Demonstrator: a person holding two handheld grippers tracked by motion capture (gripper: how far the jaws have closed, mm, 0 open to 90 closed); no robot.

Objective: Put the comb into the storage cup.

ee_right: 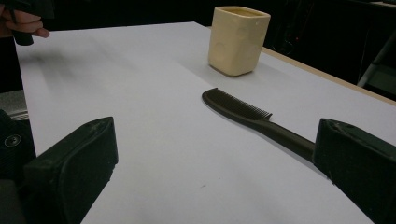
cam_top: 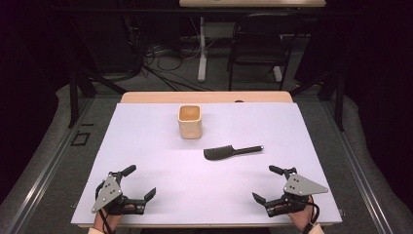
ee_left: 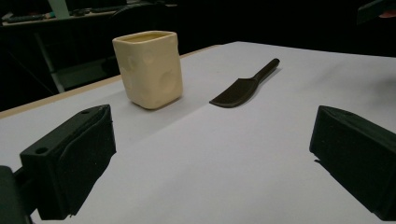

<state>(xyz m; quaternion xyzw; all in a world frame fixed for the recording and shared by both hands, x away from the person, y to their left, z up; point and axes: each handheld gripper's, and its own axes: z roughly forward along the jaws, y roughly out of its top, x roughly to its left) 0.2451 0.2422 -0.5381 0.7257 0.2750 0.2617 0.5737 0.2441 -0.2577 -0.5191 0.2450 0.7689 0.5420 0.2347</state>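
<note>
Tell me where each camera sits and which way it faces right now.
High view: above the near edge, looking forward and down on the table; shows both hands, left gripper and right gripper.
Left gripper view: low, near left, facing the cup and comb; its own open jaws.
Right gripper view: low, near right, facing the same; its own open jaws.
All share cup and comb.

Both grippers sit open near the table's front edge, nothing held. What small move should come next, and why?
Probably the right gripper should ease forward toward the comb. Its jaws stand open and empty, and the comb lies flat and untouched, nearer to it than to the left gripper, with its handle pointing to that side. The cup stands upright beyond.
</note>
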